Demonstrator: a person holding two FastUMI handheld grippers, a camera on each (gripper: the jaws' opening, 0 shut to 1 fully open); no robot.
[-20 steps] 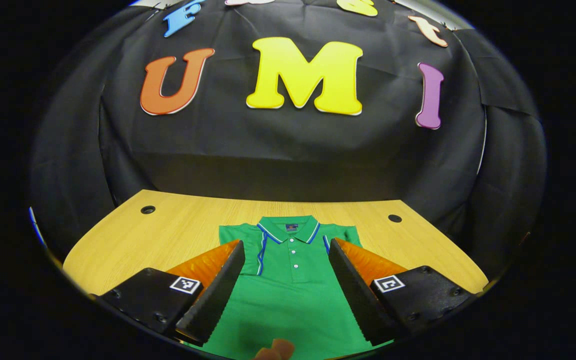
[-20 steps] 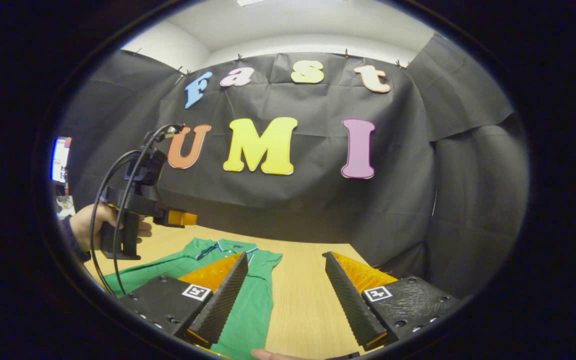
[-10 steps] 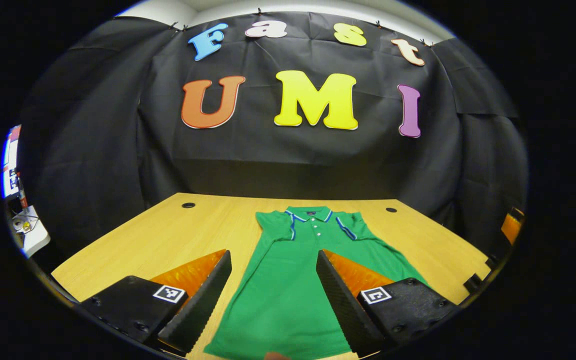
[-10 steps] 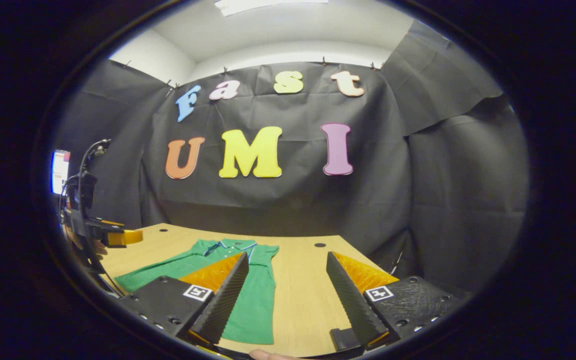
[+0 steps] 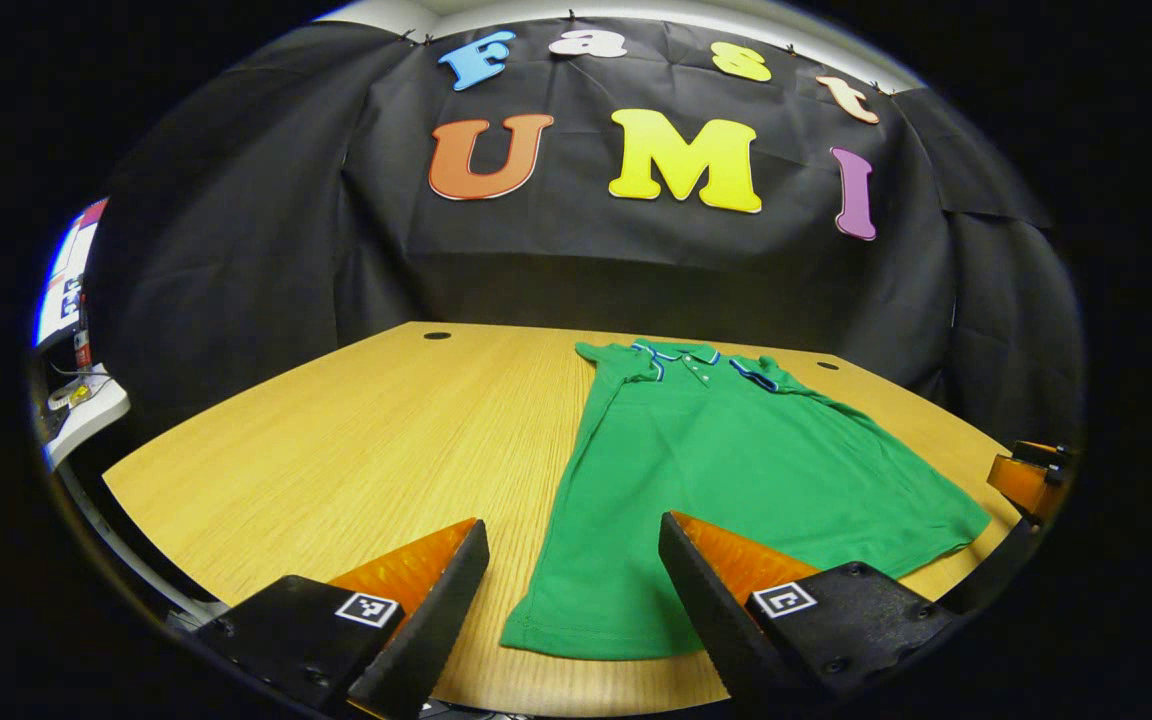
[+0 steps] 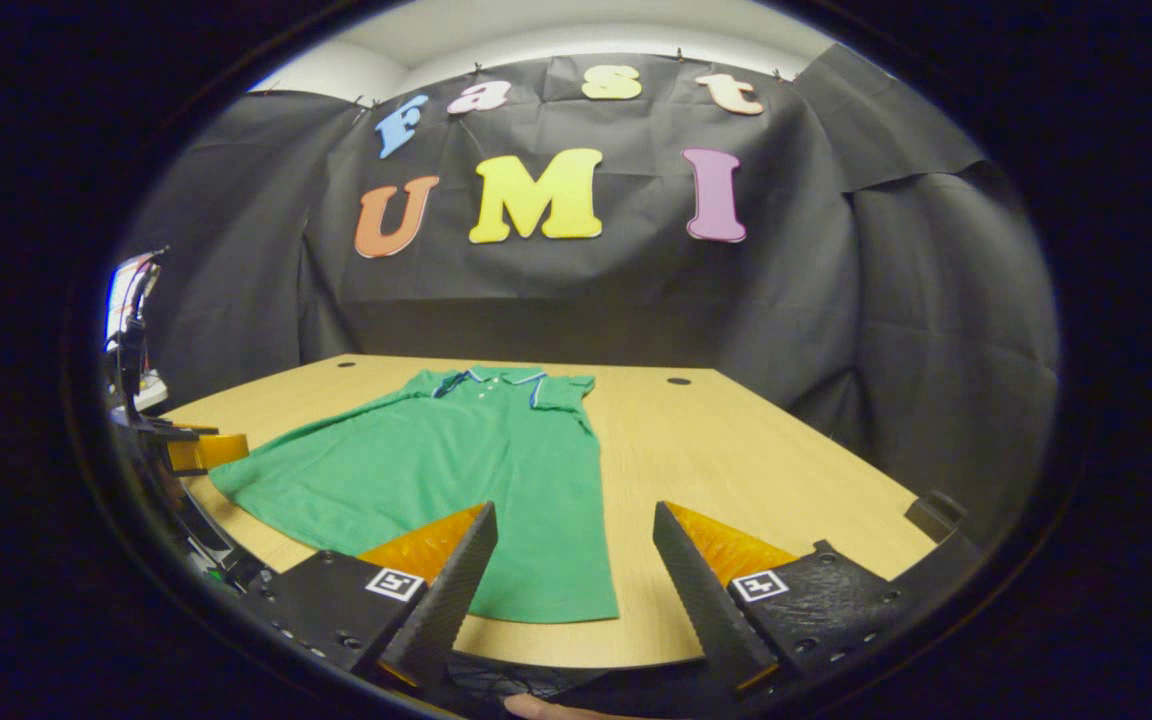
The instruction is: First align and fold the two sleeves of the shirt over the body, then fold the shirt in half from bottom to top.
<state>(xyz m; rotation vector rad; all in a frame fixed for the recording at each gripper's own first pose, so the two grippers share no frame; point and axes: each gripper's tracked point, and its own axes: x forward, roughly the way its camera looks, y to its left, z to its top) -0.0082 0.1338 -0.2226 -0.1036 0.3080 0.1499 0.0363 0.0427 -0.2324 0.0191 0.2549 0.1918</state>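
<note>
A: Left gripper [image 5: 571, 590]?
B: Released, above the near table [image 5: 356, 440] edge; the right gripper view alone catches shelf clutter [image 6: 131, 340] far left.
A: Shirt [image 5: 736, 470]?
B: Green knit, striped collar, sleeves folded in, flat on woodgrain.
A: Right gripper [image 6: 571, 590]?
B: Released, empty.

Polo shirt [image 5: 736, 450] [image 6: 456, 470]: flat on the wooden table [image 5: 356, 440] [image 6: 736, 460], collar toward the cloth wall, hem toward the near edge. Both sleeves lie folded onto the body. Left gripper [image 5: 573, 600]: above the near edge, at the hem's left corner. Right gripper [image 6: 573, 590]: near the hem's right corner.
</note>
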